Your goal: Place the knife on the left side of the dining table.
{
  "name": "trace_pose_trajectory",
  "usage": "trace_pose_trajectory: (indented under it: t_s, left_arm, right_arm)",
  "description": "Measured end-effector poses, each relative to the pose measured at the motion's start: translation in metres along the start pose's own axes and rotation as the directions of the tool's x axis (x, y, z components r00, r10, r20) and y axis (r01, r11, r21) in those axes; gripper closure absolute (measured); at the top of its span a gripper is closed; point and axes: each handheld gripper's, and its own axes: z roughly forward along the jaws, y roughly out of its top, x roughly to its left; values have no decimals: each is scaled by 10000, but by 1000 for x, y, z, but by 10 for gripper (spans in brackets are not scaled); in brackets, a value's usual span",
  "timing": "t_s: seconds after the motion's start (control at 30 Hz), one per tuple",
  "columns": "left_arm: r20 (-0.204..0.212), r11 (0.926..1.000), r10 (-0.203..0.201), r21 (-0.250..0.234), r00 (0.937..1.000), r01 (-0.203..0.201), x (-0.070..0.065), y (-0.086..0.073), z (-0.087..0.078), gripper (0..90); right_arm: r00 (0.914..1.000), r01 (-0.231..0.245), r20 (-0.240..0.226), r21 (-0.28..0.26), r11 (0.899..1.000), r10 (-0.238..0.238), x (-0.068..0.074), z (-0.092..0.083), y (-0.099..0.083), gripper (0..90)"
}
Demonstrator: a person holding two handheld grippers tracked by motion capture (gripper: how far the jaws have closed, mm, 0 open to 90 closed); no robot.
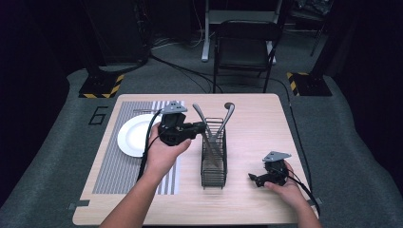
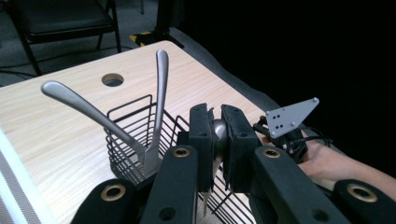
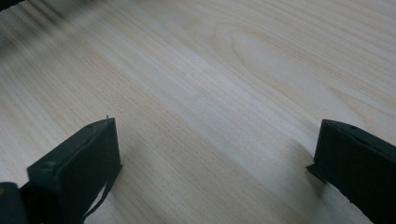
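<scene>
While clamped on a utensil handle [image 2: 218, 135], left gripper [image 1: 202, 128] held over wire cutlery basket [image 1: 214, 164]; lower end of piece down among the wires, so pull-out judged begun, not complete. Left of gripper: white plate [image 1: 133, 135] on striped placemat [image 1: 111, 164], no cutlery laid there yet. Beyond the jaws: two more utensils [image 2: 159, 93] leaning in basket, left to do. Far right: right gripper [image 1: 259, 179] spread wide, empty, low over bare table [image 3: 224, 84].
</scene>
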Motion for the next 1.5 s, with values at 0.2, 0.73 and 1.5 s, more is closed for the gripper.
trace_pose_trajectory:
  t_s: [0.2,0.73,1.5]
  left_arm:
    - [9,9989,-310,-364,9995,310,3,5,-12,836]
    - [-25,9747,-1720,-1455,9851,1698,34,14,-47,836]
    - [157,9191,-3300,-2226,9438,3251,85,7,-83,836]
  right_arm:
    - [10000,-1,-1,1,10000,1,0,0,0,0]
    - [10000,0,12,-4,10000,0,0,0,0,0]
    - [10000,-6,19,-12,10000,6,0,0,0,0]
